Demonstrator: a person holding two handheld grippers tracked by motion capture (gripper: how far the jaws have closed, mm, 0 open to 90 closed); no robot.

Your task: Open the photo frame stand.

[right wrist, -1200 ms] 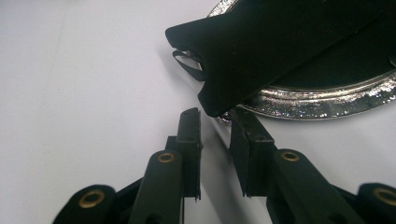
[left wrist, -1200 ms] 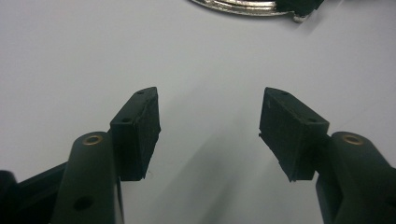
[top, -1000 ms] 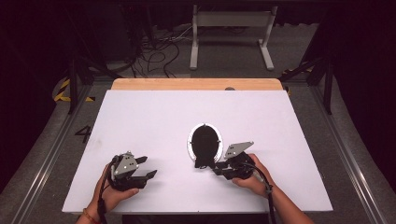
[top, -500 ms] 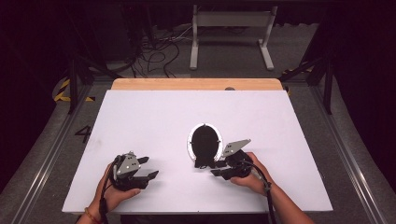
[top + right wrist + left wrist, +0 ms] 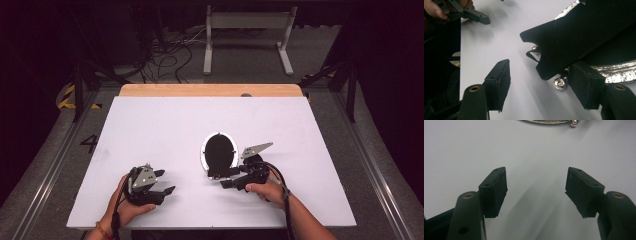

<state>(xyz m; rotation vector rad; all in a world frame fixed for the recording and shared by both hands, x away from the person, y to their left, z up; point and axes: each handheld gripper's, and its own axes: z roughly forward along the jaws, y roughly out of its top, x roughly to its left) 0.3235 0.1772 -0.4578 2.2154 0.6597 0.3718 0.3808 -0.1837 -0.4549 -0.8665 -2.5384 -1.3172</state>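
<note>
Black-backed oval frame (image 5: 219,153) lies face-down on the table (image 5: 150,130); right gripper (image 5: 226,178), jaws just opened wide, releases its stand flap (image 5: 574,37); left gripper (image 5: 165,181) waits wide, empty.

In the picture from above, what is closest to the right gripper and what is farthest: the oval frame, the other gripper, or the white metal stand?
1. The oval frame, right at the right gripper fingers.
2. The left gripper, across the table near its front edge.
3. The white metal stand, on the floor beyond the table.
</note>
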